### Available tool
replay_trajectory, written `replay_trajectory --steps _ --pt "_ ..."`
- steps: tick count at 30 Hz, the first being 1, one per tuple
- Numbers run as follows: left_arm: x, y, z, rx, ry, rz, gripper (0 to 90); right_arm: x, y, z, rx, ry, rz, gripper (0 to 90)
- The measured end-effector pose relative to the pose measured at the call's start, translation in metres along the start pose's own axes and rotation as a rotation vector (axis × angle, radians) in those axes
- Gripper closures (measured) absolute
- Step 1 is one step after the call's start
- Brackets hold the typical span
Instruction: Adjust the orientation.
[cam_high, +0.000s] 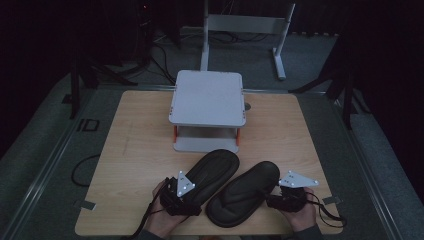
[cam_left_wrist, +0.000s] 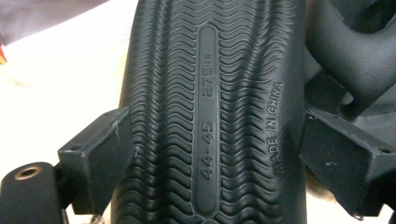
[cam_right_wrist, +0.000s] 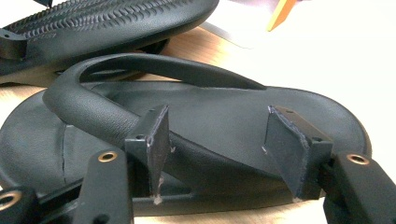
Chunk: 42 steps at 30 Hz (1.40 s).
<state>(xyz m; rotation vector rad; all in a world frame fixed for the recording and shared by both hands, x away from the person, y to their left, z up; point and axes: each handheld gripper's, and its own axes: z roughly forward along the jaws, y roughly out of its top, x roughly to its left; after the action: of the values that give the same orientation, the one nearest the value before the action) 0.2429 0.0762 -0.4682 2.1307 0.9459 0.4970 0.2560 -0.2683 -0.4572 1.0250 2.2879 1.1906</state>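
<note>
Two black flip-flops lie at the front of the wooden table. The left flip-flop is turned sole up, its wavy tread facing the left gripper view. My left gripper straddles its heel end, one jaw at each side edge, without clear pressure on it. The right flip-flop lies strap up. My right gripper stands open over its strap; the left pad is next to the strap, the right pad well off it. In the high view the left gripper and right gripper sit at the two heels.
A grey two-tier stand with orange posts sits at the table's back middle, just beyond the flip-flops' toes. A white metal frame stands on the floor behind. A black cable loops off the table's left side.
</note>
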Motion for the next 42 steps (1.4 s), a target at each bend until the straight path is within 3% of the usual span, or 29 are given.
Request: replay_trajectory --steps 4,6,12,18,21,22,23,24,27,29,30,32,37,40,41,42 --pt "-0.003 0.003 0.004 0.003 -0.005 0.003 3.9 0.0 0.0 0.001 0.001 0.001 -0.002 39.8" --pt "-0.008 0.004 0.01 0.023 0.04 0.037 1.7 0.0 0.0 0.001 0.002 0.001 -0.003 39.7" --pt "-0.009 0.004 0.017 0.045 0.109 0.06 0.0 0.0 0.0 0.004 0.006 0.002 -0.006 39.4" --pt "-0.001 0.006 0.018 0.042 0.092 0.033 0.0 -0.001 0.0 0.004 0.007 0.0 -0.005 39.4" --pt "0.005 0.007 0.016 0.03 0.084 -0.014 1.2 -0.001 0.0 0.005 0.007 0.0 -0.008 39.4" --pt "0.008 0.007 0.015 0.01 0.07 -0.029 4.2 -0.001 0.0 0.004 0.006 0.0 -0.009 39.4" --pt "0.01 0.007 0.013 -0.002 0.098 -0.047 11.8 -0.001 0.0 0.004 0.005 0.0 -0.009 39.4" --pt "0.013 0.007 0.011 -0.011 0.116 -0.06 13.5 -0.001 0.0 0.004 0.005 0.0 -0.009 39.4" --pt "0.024 0.006 0.004 -0.051 0.077 -0.11 18.8 -0.001 0.0 0.004 0.003 0.0 -0.009 39.4" --pt "0.03 0.006 -0.004 -0.09 0.049 -0.134 29.4 -0.002 0.0 0.004 0.004 0.0 -0.01 39.3" --pt "0.032 0.007 -0.007 -0.104 0.055 -0.143 34.2 -0.001 0.0 0.004 0.004 0.0 -0.009 39.3" --pt "0.038 0.009 -0.013 -0.121 0.057 -0.144 43.1 -0.001 0.0 0.005 0.004 0.001 -0.008 39.3" --pt "0.056 0.016 -0.027 -0.127 0.111 -0.152 50.7 -0.001 0.001 0.004 0.0 0.002 -0.006 39.3" --pt "0.059 0.017 -0.028 -0.128 0.111 -0.149 53.8 -0.002 0.001 0.004 -0.001 -0.001 -0.006 39.3" --pt "0.074 0.018 -0.034 -0.135 0.104 -0.156 55.2 -0.002 0.001 0.005 -0.001 0.002 -0.004 39.3" --pt "0.076 0.018 -0.035 -0.139 0.11 -0.156 56.0 -0.002 0.001 0.005 -0.002 0.003 -0.003 39.3"
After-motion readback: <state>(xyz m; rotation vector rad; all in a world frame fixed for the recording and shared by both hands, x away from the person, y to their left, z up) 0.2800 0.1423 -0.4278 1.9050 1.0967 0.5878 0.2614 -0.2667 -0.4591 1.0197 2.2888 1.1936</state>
